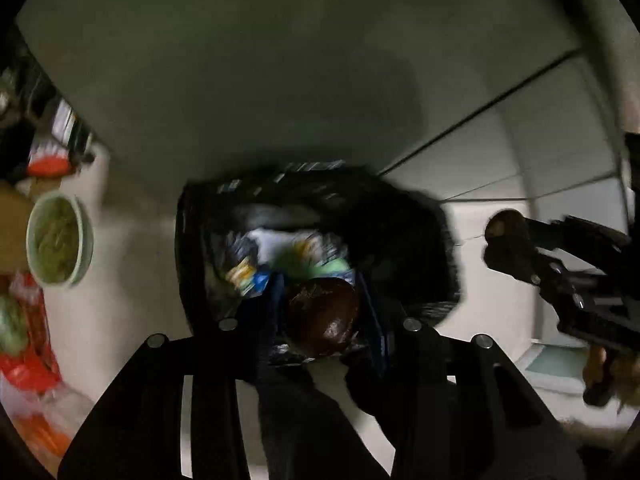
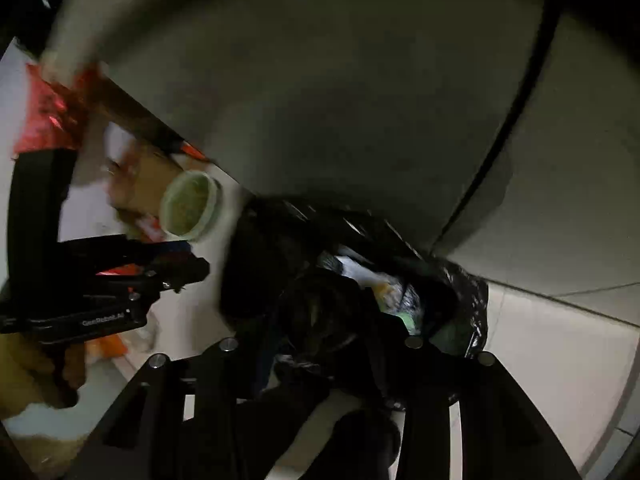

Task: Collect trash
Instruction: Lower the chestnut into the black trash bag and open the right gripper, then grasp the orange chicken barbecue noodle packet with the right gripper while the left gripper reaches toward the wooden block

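1. We see the left gripper nearest in its own view, pointing steeply down, its jaws pinching a round dark brown lump right above the mouth of the bag.
2. Our right gripper also points down over the bag; something dark sits between its jaws, but blur stops us telling whether they press on it.
3. Just beyond, the black trash bag stands open on the pale floor, coloured wrappers lying inside it.
4. Farther left on the floor, well apart from the bag, sits a green cup among red packaging.
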The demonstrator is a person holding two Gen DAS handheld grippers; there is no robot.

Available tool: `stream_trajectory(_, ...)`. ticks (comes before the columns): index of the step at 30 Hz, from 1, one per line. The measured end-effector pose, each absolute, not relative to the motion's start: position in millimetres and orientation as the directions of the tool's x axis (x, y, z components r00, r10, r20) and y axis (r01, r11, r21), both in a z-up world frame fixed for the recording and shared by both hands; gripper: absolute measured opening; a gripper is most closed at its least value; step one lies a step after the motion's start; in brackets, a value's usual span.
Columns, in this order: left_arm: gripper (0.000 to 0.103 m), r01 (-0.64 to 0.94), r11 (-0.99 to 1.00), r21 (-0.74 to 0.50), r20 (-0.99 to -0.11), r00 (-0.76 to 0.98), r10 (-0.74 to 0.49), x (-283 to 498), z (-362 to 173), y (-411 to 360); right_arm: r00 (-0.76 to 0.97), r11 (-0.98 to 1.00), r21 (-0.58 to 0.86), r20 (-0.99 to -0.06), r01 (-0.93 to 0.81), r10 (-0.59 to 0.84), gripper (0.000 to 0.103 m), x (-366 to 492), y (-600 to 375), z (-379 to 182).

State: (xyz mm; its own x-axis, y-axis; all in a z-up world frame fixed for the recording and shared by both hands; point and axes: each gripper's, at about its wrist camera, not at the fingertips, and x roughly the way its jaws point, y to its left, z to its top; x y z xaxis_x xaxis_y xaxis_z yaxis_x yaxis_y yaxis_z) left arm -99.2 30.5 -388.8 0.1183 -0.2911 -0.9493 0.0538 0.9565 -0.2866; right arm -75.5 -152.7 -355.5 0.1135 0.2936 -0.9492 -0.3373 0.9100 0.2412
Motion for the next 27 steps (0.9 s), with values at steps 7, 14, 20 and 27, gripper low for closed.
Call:
stream_trajectory(7,0.075,-0.05,0.964,-0.261,-0.962,0.095,-0.255,-84,-421,51,0.136,0.94,0.151,-0.97,-0.307,0.201,0.072,-54,-160,-385)
stream_trajectory(14,0.076,0.001,0.965,-0.262,-0.949,0.181,-0.258,-91,-354,61,0.223,0.91,0.216,-0.925,-0.354,0.306,0.073,-54,-168,-298)
stream_trajectory(20,0.086,0.125,0.958,-0.257,-0.893,0.349,-0.285,-107,-251,47,0.416,0.813,0.311,-0.736,-0.493,0.534,0.097,-51,-157,-134)
stream_trajectory(27,0.086,0.185,0.949,-0.256,-0.833,0.455,-0.314,-115,-187,30,0.685,0.892,0.171,-0.586,-0.417,0.433,0.098,14,-145,-53)
